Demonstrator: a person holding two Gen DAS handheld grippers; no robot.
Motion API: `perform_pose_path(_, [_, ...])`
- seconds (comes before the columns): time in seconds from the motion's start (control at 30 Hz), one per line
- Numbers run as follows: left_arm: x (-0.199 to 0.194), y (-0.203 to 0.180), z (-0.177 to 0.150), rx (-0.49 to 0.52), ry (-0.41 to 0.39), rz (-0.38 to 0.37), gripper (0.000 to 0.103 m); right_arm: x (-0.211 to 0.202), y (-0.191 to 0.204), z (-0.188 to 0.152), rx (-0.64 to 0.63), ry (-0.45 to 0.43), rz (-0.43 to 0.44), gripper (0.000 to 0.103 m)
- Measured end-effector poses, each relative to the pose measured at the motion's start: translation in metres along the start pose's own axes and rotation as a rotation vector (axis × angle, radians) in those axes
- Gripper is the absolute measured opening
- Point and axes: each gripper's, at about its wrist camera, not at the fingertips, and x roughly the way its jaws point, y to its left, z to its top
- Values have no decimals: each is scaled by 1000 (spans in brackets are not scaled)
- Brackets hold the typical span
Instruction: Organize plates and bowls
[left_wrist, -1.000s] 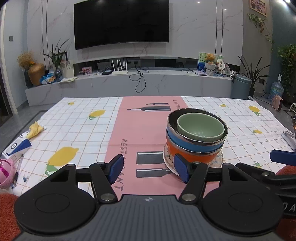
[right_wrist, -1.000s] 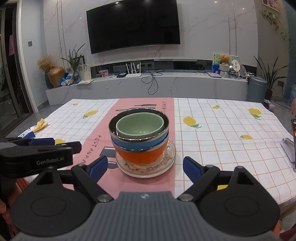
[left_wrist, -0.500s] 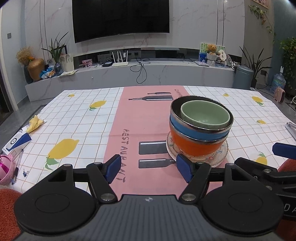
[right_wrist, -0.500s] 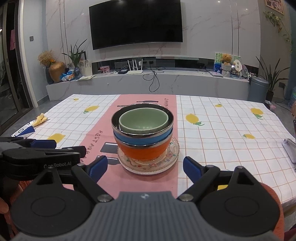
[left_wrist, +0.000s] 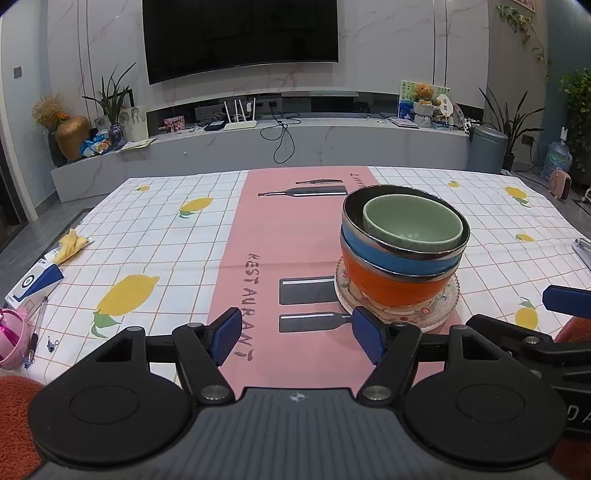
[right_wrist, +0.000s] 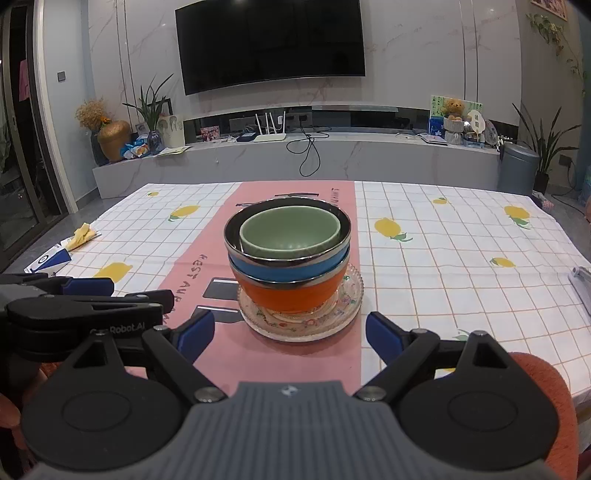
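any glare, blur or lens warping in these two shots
Left wrist view: sharp, fisheye bends the walls and table edges, faint light reflections on the TV. Right wrist view: also sharp, same bending at the edges, a bright rim highlight on the steel-edged bowls.

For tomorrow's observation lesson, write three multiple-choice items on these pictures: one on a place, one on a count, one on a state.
1. Where does the plate lie?
A. on the pink strip of the tablecloth
B. on the TV shelf
C. on the floor

2. How many bowls are stacked on it?
A. one
B. three
C. five

3. How is the right gripper?
A. shut on a bowl
B. open, holding nothing
C. shut on the plate

Answers:
1 A, the pink strip shows around the plate.
2 B, green bowl in blue bowl in orange bowl.
3 B, its pads stand apart, short of the stack.
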Motion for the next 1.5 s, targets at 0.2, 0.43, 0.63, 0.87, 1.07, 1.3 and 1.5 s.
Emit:
perform_pose_path(0.2, [-1,0,0,6,-2,6,80,0,-1,-1,3,-4,-1,88])
perform_pose_path(0.43, [-1,1,1,8,-4,3,80,-1,0,-1,3,-2,0,88])
perform_pose_path(0.63, [-2,1,0,10,-6,4,80,-3,1,-1,1,-8,4,88])
perform_pose_path(0.87, [-3,0,1,16,-6,1,81,-3,0,-2,10,-14,-3,88])
perform_pose_path(1.07, [-3,0,2,15,-6,0,81,-4,1,-1,13,-18,-9,91])
perform_pose_path(1.3, [-2,0,2,17,-1,4,81,-4,0,-1,11,-15,-10,91])
perform_pose_path(1.5, [-1,2,2,15,2,7,81,-3,-1,-1,14,-11,-14,91])
